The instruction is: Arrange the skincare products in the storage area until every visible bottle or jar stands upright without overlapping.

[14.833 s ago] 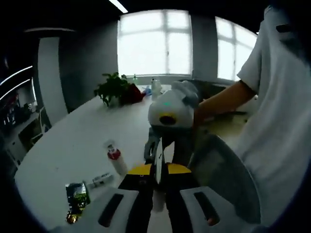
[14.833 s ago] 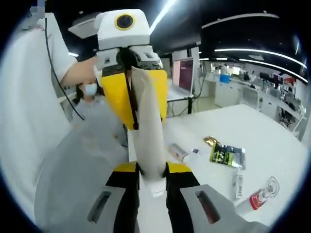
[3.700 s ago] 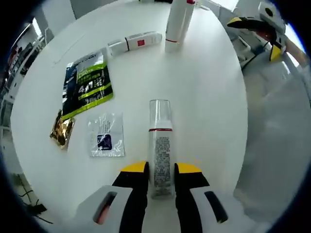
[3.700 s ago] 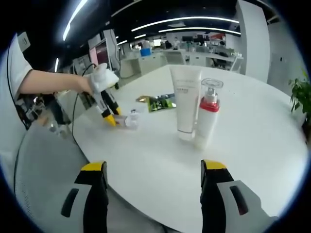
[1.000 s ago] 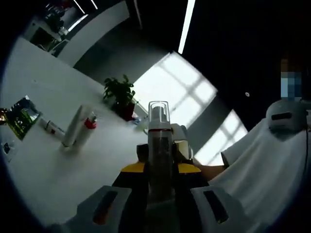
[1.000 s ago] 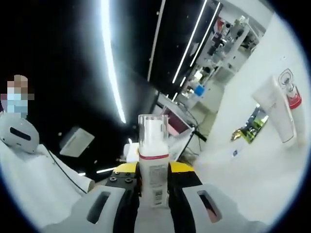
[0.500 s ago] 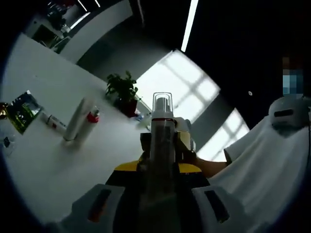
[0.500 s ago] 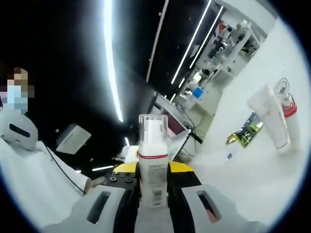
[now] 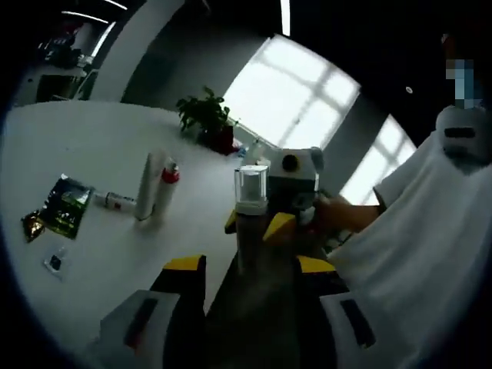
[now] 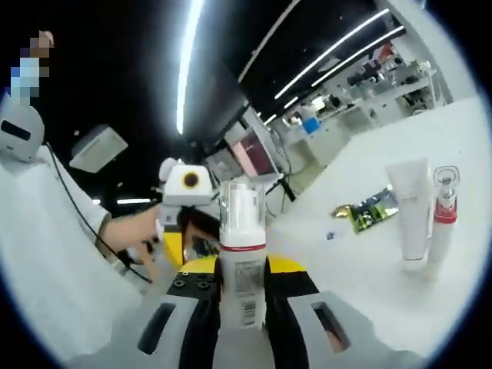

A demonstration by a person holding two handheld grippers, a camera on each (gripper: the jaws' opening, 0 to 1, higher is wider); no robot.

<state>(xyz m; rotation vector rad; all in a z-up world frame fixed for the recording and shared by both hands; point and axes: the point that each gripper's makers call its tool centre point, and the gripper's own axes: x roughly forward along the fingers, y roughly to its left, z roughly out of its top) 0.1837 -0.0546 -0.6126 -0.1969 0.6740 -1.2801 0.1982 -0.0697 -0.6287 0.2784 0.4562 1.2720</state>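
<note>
So the pump bottle [image 10: 242,254] with the clear cap and red band is up in the air, off the desk [image 10: 369,269], pinched upright between the jaws of the right claw [image 10: 241,296]. The left claw [image 9: 250,265] looks spread, its jaws standing apart on either side of the bottle's base. In the right gripper view you can see it [image 10: 184,196] off to the left, in the person's hand.

Out on the desk the white tube [image 10: 410,215] and the red-collared pump bottle [image 10: 441,211] are both standing, just beside each other, maybe touching. A green sachet [image 10: 370,214] lies flat further back, and in the left gripper view there's a small tube [image 9: 115,201] lying down near the standing pair.

What I'd worry about: this bottle is tall with a narrow foot, and it's held by one claw only. If it gets set down tilted or released early, it'll probably tip. Put it too near the standing pair and it could knock them over like dominoes. And that lying tube isn't upright yet.
</note>
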